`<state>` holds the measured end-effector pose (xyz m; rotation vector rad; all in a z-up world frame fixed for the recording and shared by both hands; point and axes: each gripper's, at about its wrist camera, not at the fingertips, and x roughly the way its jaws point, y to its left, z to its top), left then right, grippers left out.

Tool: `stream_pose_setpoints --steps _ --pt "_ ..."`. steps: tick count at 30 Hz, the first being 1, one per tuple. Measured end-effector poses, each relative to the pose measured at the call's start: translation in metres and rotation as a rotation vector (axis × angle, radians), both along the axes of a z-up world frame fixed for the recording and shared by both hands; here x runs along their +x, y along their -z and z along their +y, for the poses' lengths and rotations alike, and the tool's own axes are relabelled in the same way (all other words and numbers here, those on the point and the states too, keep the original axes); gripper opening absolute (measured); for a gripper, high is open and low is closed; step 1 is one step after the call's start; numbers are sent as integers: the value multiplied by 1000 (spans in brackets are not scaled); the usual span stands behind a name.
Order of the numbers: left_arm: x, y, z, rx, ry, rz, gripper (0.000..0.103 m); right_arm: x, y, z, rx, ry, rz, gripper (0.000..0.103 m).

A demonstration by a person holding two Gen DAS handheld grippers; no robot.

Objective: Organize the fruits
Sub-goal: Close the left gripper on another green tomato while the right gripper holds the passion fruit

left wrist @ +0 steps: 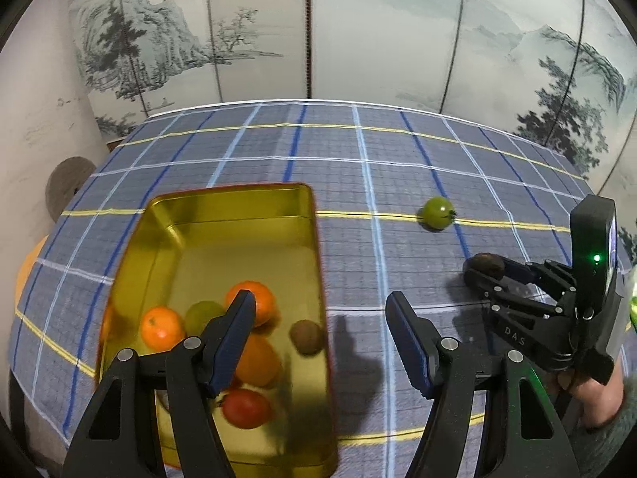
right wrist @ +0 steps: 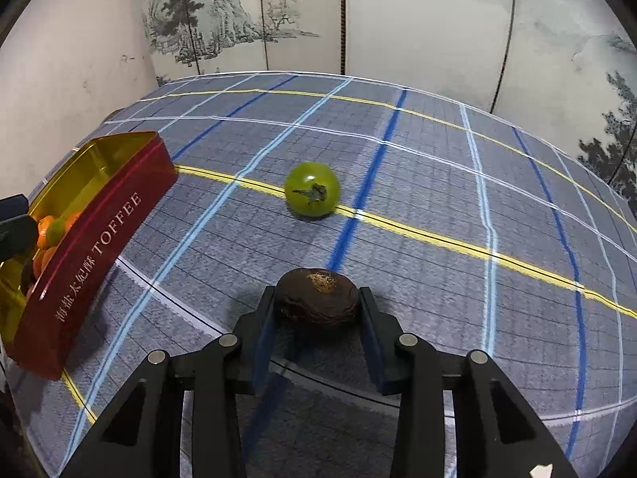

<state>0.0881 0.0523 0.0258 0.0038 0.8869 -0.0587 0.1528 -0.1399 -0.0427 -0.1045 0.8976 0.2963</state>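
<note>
1. Dark brown fruit [right wrist: 316, 296], wrinkled with a dry pale scar on top, sitting on the checked cloth [right wrist: 438, 183] of the desk, toward the near edge and well apart from the tin.
2. Flanked by the right hand-held gripper [right wrist: 318, 310]: one pad against each side, apparently clamped on it, fruit not yet lifted off the cloth as far as can be judged.
3. Step in hand, by judgement: picking up this fruit to carry it to the tin.
4. Green tomato [right wrist: 312, 189] lying loose farther out, near the middle of the desk on a yellow stripe; likely the last fruit left to collect.
5. Gold-lined red tin [left wrist: 235, 195] toward the left edge, already holding oranges [left wrist: 161, 326], a greenish fruit, a red one [left wrist: 247, 408] and a small brown one [left wrist: 305, 336].
6. Left hand-held gripper [left wrist: 320, 318] poised over the tin's right wall, jaws apart, nothing between them.
7. Next move calls for: a firm hold, a straight lift, a sweep left across to the tin, release over the bare far half of the tin to avoid knocking the fruit piled at the near end.
8. Risk: the round, wrinkled fruit slipping or rolling if the pads sit too low.
</note>
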Motion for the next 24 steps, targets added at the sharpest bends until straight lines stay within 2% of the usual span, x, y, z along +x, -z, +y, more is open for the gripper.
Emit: stream_pose_setpoints --steps 15,24 --pt "29 0 -58 -3 88 1 68 1 3 -102 -26 197 9 35" --pt "45 4 -86 -1 98 -5 68 1 2 -108 -28 208 7 36"
